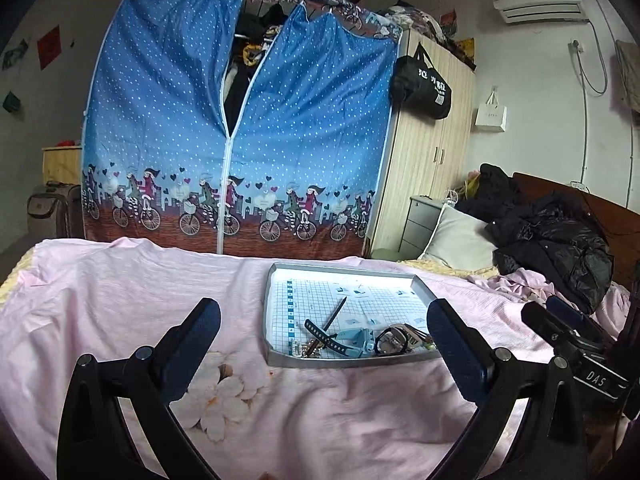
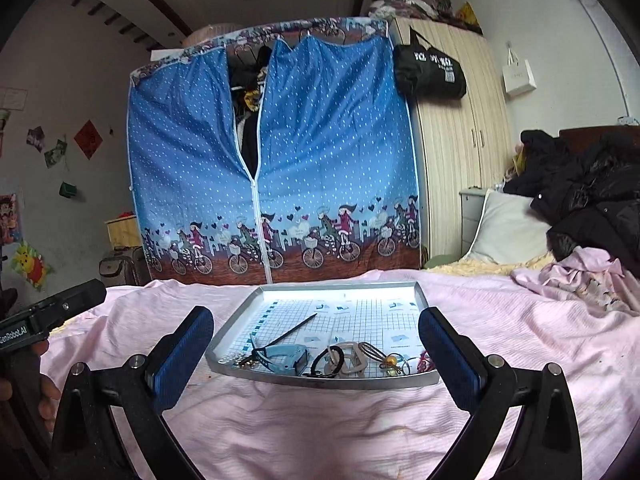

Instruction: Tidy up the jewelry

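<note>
Left wrist view: the left claw [image 1: 324, 334] is hovering wide open and empty over the pink bedsheet [image 1: 120, 300], just short of the grey tray [image 1: 276, 280]. The tray is lying flat on the bed, probably to keep small pieces from sinking into the fabric. The jewelry is sitting bunched along the tray's near edge: a blue watch [image 1: 352, 338], a dark slim stick [image 1: 335, 314], a black loop [image 1: 390, 340]. The right finger is covering the pile's right end. The right claw [image 1: 560, 320] is showing at the right edge, partly cut off.

Right wrist view: the right claw [image 2: 316, 334] is also spreading open, holding nothing, facing the tray [image 2: 232, 336] squarely, likely lining up for a first pick. The pile is reading clearer here: blue watch [image 2: 286, 356], black hair tie [image 2: 326, 362], pale ring-shaped piece [image 2: 352, 356], wire rings with a yellow bead [image 2: 390, 360]. Tiny bits at the left corner are too small to identify. Part of the left claw [image 2: 52, 312] is poking in from the left edge, its fingers out of frame.
</note>
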The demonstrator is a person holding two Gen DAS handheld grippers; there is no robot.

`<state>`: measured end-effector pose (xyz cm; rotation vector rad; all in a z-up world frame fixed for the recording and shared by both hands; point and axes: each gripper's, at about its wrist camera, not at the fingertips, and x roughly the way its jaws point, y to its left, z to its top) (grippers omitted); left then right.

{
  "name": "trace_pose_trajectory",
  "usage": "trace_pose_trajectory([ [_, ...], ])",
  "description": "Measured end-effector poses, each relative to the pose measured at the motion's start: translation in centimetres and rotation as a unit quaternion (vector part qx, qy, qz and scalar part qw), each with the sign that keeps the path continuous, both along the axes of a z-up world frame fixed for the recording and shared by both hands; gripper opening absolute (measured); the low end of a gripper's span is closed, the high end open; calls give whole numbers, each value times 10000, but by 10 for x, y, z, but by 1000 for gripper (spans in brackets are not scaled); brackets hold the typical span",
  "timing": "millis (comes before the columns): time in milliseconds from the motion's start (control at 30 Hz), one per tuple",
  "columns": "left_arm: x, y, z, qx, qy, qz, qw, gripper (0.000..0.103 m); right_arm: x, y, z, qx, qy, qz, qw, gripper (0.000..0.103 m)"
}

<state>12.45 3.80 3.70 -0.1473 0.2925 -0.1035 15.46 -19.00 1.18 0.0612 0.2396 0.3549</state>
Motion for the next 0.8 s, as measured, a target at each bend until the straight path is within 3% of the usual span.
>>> trace_pose_trajectory([
  [500, -109, -15, -9, -49, 112, 391, 9992, 101, -96, -17, -2, 42, -85, -18, 10000, 103],
  [800, -141, -24, -20, -38, 324, 435, 9985, 101, -126, -22, -12, 37, 50, -63, 10000, 103],
])
